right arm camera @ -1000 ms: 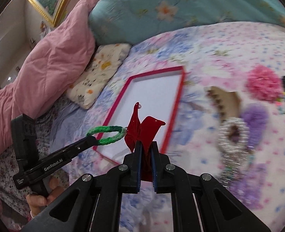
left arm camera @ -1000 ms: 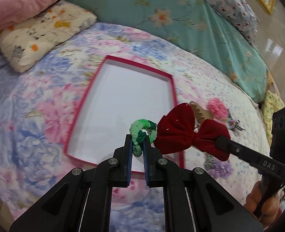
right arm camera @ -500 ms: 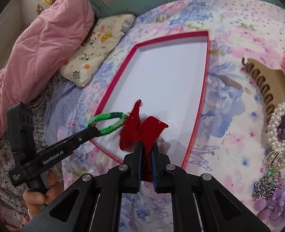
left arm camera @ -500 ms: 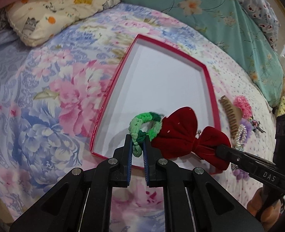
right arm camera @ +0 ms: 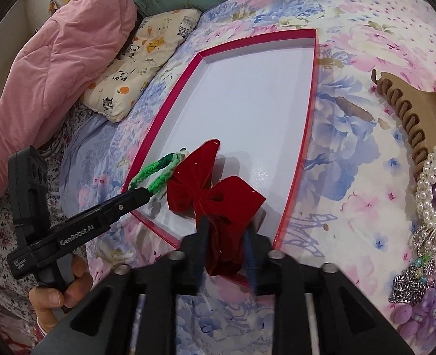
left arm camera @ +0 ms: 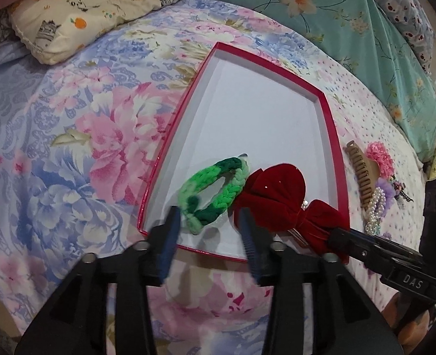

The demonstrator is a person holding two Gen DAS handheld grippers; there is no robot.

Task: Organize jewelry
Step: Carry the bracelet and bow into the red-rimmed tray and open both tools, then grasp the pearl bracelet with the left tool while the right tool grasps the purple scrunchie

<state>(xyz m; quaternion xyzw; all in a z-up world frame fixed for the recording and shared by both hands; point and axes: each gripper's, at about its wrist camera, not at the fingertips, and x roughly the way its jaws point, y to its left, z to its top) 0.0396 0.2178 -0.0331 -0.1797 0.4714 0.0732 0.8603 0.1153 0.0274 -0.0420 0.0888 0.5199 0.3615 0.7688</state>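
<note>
A shallow red-rimmed white tray (left arm camera: 331,136) (right arm camera: 309,94) lies on the flowered bedspread. A green braided hair tie (left arm camera: 212,190) (right arm camera: 155,173) lies in the tray's near corner, just ahead of my left gripper (left arm camera: 210,223), whose jaws stand apart around its near end. A red velvet bow (left arm camera: 280,199) (right arm camera: 215,192) lies beside it over the tray's near edge. My right gripper (right arm camera: 225,236) has its jaws parted around the bow's near wing.
Right of the tray lie a tan claw clip (right arm camera: 410,112), a pearl bracelet (right arm camera: 433,183), a pink pompom tie (left arm camera: 379,155), a silver brooch (right arm camera: 416,278) and purple ties. A printed pillow (left arm camera: 84,9), a pink quilt (right arm camera: 49,59) and teal pillows lie behind.
Both grippers came down to the tray's near corner and opened. The green hair tie and the red bow, held before, now lie in the tray.
</note>
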